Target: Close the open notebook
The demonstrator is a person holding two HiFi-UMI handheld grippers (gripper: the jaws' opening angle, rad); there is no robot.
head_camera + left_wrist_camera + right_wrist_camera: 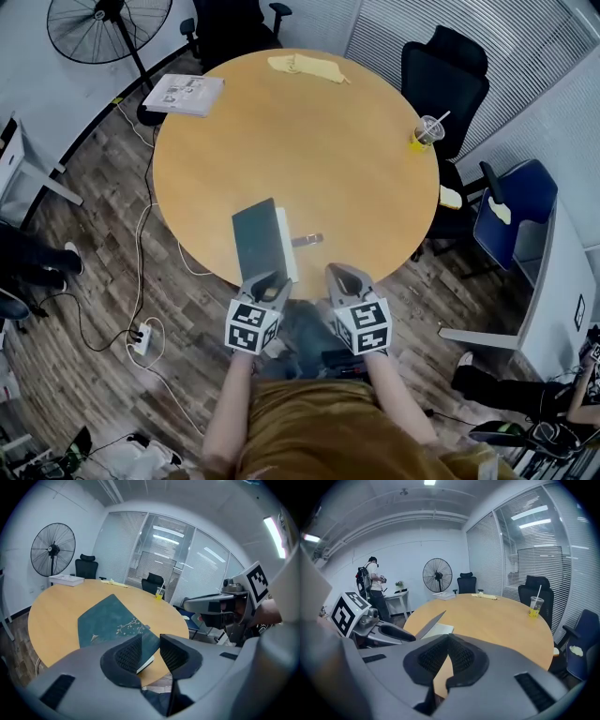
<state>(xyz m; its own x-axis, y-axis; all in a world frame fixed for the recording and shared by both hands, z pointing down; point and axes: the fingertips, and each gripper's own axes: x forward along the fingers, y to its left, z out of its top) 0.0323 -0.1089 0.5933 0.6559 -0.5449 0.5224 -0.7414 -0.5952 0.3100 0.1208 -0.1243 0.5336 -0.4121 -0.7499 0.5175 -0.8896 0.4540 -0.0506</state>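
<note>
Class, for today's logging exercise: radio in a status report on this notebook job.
Left gripper open, right gripper shut, empty. Notebook cover tilted up, not closed. Small item beside it.

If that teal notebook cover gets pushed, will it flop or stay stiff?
Probably stiff: the notebook cover stands tilted as a straight, flat panel. The notebook looks thin, so likely light, and may slide on the smooth table when pushed.

The left gripper (150,640) holds its jaws apart, with the near corner of the teal notebook (110,620) showing in the gap. The notebook sits on the round wooden table (51,616). A fan (52,550) stands at ten o'clock and the right gripper (190,604) at three.
</note>
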